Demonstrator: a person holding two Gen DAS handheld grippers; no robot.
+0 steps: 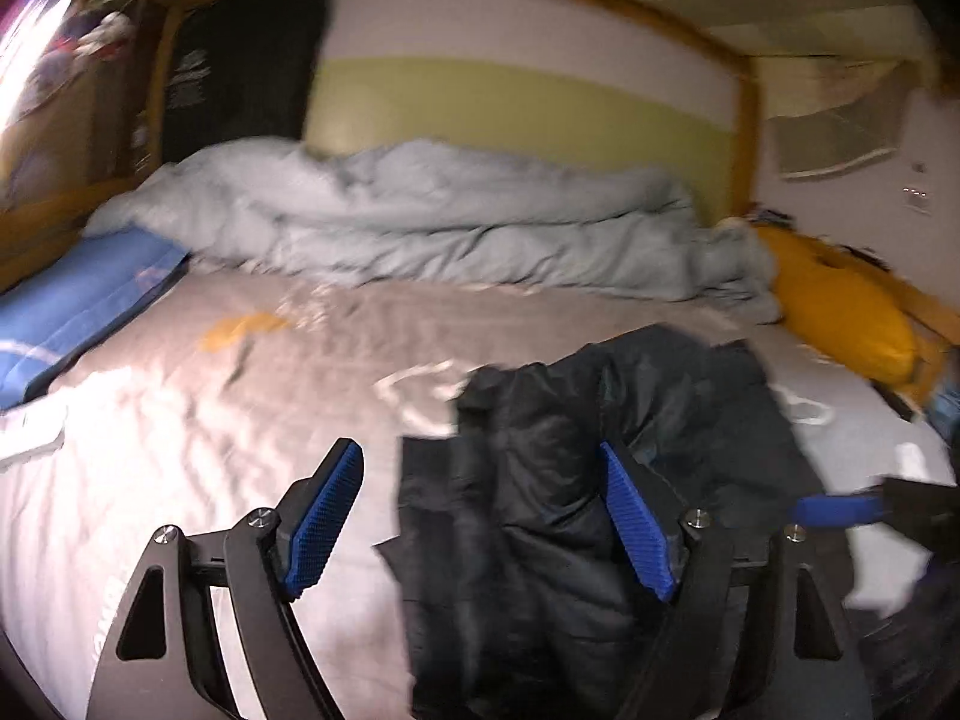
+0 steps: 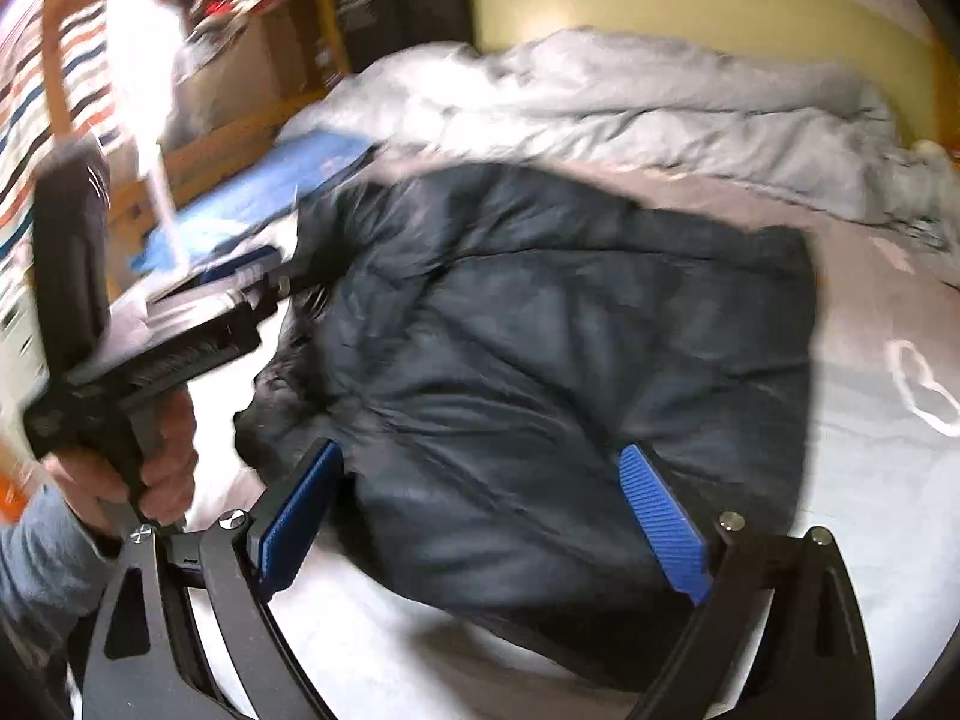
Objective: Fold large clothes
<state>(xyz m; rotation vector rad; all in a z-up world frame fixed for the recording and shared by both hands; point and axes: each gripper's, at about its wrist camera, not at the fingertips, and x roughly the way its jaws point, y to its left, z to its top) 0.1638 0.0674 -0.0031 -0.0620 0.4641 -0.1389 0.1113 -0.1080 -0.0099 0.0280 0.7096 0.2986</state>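
Observation:
A dark navy puffer jacket [image 1: 576, 480] lies crumpled on the grey bed sheet [image 1: 210, 420]. My left gripper [image 1: 480, 516] is open above its left part, and nothing sits between its blue pads. In the right wrist view the jacket [image 2: 540, 330] spreads wide across the bed. My right gripper [image 2: 480, 516] is open over its near edge, holding nothing. The left gripper [image 2: 240, 282] shows at the jacket's left side, held by a hand [image 2: 162, 462]. A fingertip of the right gripper [image 1: 834, 507] shows at the right of the left wrist view.
A rumpled light blue duvet [image 1: 450, 222] lies along the headboard [image 1: 522, 102]. A blue pillow [image 1: 78, 306] is at the left, a yellow cushion [image 1: 840, 306] at the right. A wooden shelf [image 2: 198, 90] stands left of the bed.

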